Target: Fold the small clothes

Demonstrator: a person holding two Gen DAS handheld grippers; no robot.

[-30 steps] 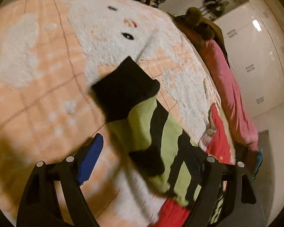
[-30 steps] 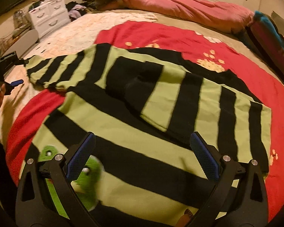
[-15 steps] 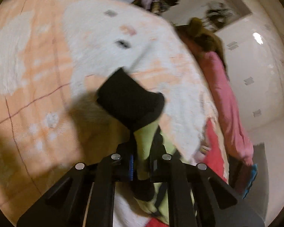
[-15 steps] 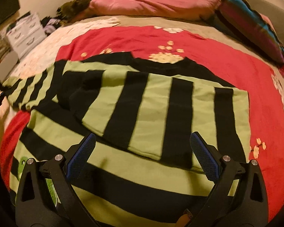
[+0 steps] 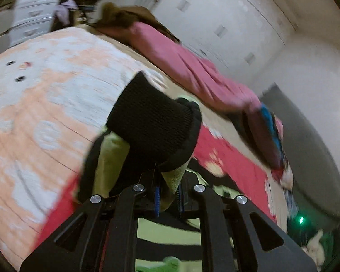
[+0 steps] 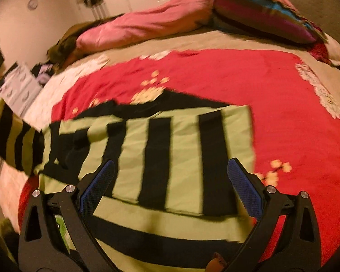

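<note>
A small green-and-black striped sweater point(image 6: 170, 158) lies on a red blanket point(image 6: 272, 95) on the bed, one side folded over the body. My left gripper point(image 5: 168, 198) is shut on the sweater's left sleeve point(image 5: 156, 131) just below its black cuff and holds it lifted off the bed. That raised sleeve shows at the left edge of the right wrist view point(image 6: 13, 140). My right gripper point(image 6: 170, 185) is open and empty, hovering above the sweater's folded part.
A peach-and-white fleece blanket point(image 5: 40, 95) covers the left of the bed. A pink duvet point(image 6: 142, 25) and a striped pillow point(image 6: 260, 11) lie along the far side. A white drawer unit point(image 6: 18, 88) stands beyond the bed, wardrobe doors point(image 5: 226, 29) behind.
My left gripper closed on the sleeve and has lifted and swung it toward the sweater's body. My right gripper stayed open and shifted right over the sweater.
</note>
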